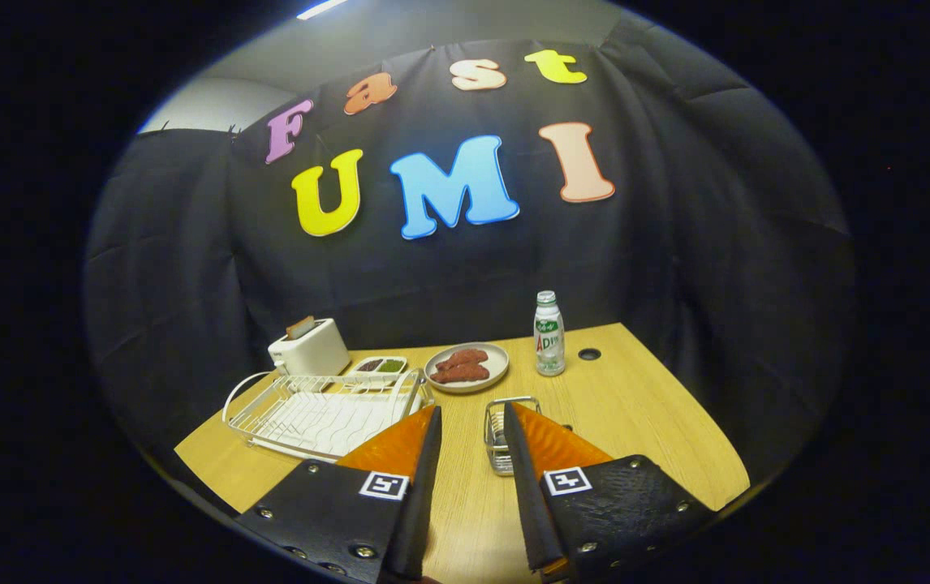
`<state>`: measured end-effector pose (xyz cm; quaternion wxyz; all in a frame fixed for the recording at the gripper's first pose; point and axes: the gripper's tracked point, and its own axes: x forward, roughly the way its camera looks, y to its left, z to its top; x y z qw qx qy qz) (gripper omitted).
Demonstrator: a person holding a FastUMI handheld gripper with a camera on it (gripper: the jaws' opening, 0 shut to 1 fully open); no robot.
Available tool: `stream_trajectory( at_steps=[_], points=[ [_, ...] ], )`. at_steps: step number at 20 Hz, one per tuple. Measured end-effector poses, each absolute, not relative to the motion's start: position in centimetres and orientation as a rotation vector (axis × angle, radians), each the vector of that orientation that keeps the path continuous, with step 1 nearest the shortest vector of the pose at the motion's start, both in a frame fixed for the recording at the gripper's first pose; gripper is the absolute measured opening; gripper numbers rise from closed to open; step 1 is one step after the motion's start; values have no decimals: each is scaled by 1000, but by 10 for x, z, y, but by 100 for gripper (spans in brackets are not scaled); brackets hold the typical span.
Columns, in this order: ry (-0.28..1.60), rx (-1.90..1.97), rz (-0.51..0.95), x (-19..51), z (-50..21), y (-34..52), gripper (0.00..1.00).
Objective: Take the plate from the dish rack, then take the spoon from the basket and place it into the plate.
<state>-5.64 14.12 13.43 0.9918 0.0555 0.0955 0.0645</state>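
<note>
The tool [469, 454] is held with fingers apart, gripping nothing, above the table [643, 422]. The dish rack [323, 410] lies just beyond the left finger, the basket [499, 438] beside the right finger.

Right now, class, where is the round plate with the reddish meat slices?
In the gripper view, the round beige plate sits on the wooden table, beyond the open fingers, between the white wire dish rack and the small white bottle.
</note>
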Motion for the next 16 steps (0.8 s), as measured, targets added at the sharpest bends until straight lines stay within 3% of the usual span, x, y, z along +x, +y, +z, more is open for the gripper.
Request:
stream_trajectory(
  at_steps=[6, 16],
  points=[
    [91, 22, 94, -37, 128, 108, 46],
    [141, 87, 126, 27, 51, 90, 46]
  ],
)
